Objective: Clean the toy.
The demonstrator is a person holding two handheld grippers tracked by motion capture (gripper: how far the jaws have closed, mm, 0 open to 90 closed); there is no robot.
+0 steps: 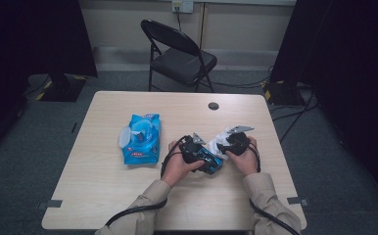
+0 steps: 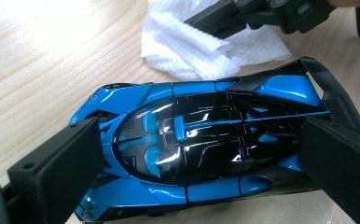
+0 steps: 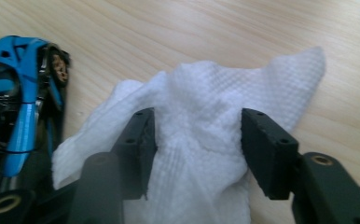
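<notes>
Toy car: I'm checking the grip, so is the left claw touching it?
Touching. The left gripper view shows the left claw pressed against both ends of the toy car.

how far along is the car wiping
Done: a white wipe is out of the blue wipes pack, and the left claw clamps the blue toy car at both ends. In hand: the right claw straddles the bunched wipe beside the car. Left: the wiping itself; wipe and car are apart.

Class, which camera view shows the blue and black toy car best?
The left gripper view: the blue and black toy car lies whole between the jaws. The right gripper view catches one end; the high view shows a hand-hidden sliver.
</notes>
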